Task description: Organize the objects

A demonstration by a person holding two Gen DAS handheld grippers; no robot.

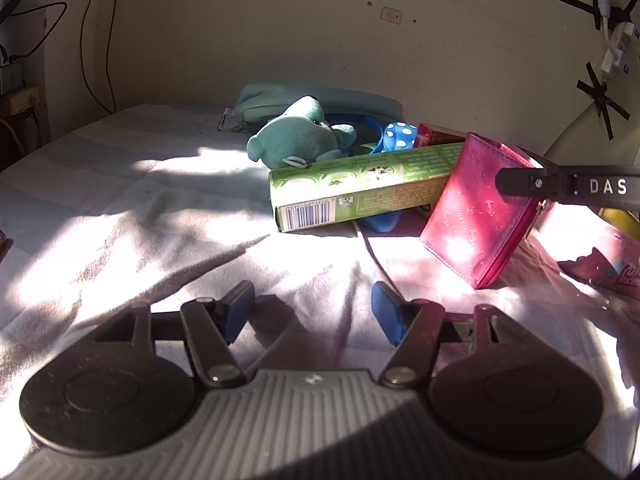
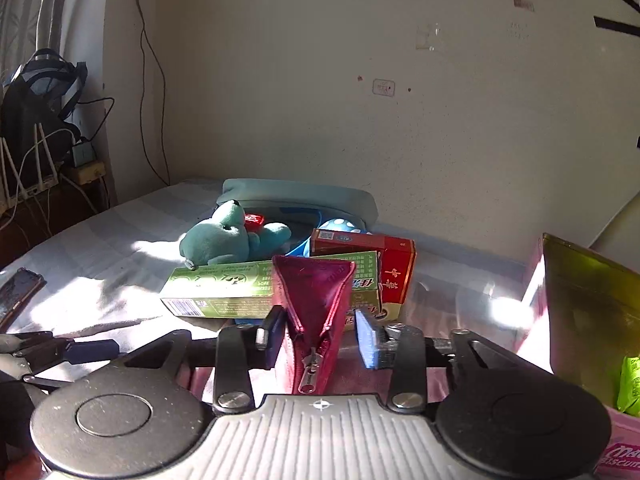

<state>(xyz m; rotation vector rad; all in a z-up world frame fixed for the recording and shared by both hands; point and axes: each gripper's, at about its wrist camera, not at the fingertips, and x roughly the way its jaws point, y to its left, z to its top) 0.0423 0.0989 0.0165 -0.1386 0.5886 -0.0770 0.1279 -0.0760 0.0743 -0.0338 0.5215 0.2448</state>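
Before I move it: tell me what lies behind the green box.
Behind the green box lie a teal plush toy, a red box, a blue spotted ball and a grey-green pouch. The pink wallet covers the box's right part.

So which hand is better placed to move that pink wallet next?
The right. The right gripper already has the pink wallet between its jaws, tipped up on edge. The left gripper is open and empty over the cloth, short of the pile.

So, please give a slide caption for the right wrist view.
Right gripper grips a glossy pink zipped wallet before a long green box.
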